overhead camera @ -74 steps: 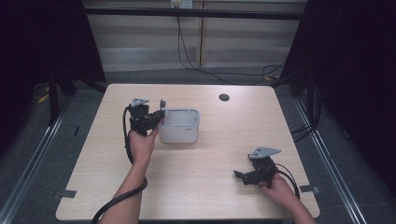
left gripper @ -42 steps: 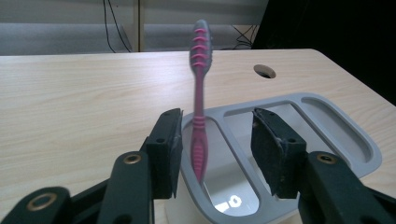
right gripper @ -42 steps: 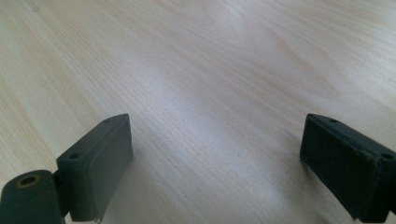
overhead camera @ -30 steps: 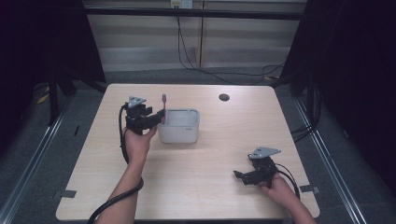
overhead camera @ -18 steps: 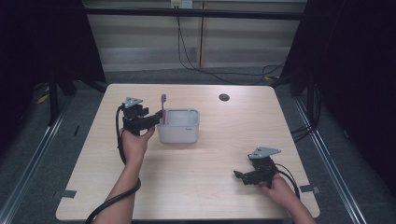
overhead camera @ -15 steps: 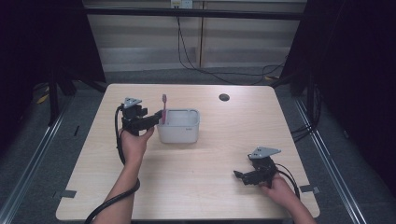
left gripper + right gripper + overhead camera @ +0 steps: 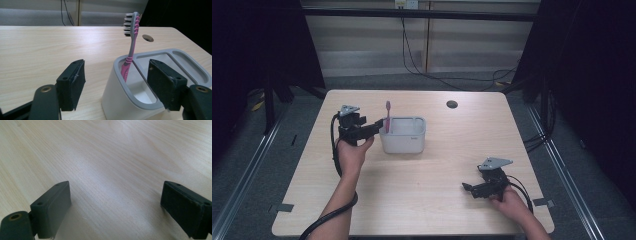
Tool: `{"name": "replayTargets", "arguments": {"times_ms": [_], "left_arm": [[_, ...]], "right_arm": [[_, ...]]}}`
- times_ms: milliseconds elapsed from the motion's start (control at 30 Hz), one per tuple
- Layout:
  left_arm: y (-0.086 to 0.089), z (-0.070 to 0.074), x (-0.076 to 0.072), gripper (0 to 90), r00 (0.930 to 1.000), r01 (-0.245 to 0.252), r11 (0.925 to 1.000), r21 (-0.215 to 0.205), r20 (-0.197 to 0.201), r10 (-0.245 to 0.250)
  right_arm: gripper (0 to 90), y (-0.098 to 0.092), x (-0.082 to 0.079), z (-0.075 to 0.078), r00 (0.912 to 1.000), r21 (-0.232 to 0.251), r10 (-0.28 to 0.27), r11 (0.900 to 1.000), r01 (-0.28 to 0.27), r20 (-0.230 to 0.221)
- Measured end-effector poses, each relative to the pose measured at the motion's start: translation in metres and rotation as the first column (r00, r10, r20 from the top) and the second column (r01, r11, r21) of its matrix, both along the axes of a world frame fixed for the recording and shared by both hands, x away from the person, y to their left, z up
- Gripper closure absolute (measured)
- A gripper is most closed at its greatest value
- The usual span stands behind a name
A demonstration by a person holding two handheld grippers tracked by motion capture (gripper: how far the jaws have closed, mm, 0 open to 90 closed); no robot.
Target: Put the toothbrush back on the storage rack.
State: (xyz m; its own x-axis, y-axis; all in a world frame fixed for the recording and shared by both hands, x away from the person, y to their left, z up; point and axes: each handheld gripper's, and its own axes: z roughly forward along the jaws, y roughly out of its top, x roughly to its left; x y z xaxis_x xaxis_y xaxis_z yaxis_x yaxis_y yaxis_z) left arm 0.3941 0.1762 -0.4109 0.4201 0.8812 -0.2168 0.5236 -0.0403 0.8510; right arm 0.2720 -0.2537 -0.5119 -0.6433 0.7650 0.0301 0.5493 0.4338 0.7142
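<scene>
A pink toothbrush [image 7: 131, 42] stands almost upright in the left-end compartment of a white holder [image 7: 402, 135] with a grey rim, bristles up and handle leaning on that rim. The holder sits a little toward ten o'clock from the middle of the wooden table [image 7: 422, 200]. In the left gripper view its longer compartments run off toward three o'clock.

The left gripper [image 7: 373, 127] is at the holder's nine o'clock side, held in the person's left hand [image 7: 352, 155]. Its jaws are spread wide, one on either side of the holder's near corner, with the toothbrush between them and touching neither. Two and a half seconds ago this gripper was tight against the holder with the brush low at its jaws; since then it has backed off toward nine o'clock and the brush stands free.

The right gripper [image 7: 468, 188] rests near the table's five o'clock corner, where it was before, jaws parted over bare wood. A dark round hole [image 7: 452, 104] lies toward twelve o'clock.
</scene>
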Motion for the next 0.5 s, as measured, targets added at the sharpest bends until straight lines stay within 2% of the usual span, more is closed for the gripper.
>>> {"name": "replayTargets", "arguments": {"times_ms": [500], "left_arm": [[0.017,-0.003,-0.004,25.3,1.0000,-0.004,0.9997,-0.022,-0.008,0.004]], "right_arm": [[8.8,0.000,0.000,0.000,1.0000,0.000,0.000,1.000,0.000,0.000]]}}
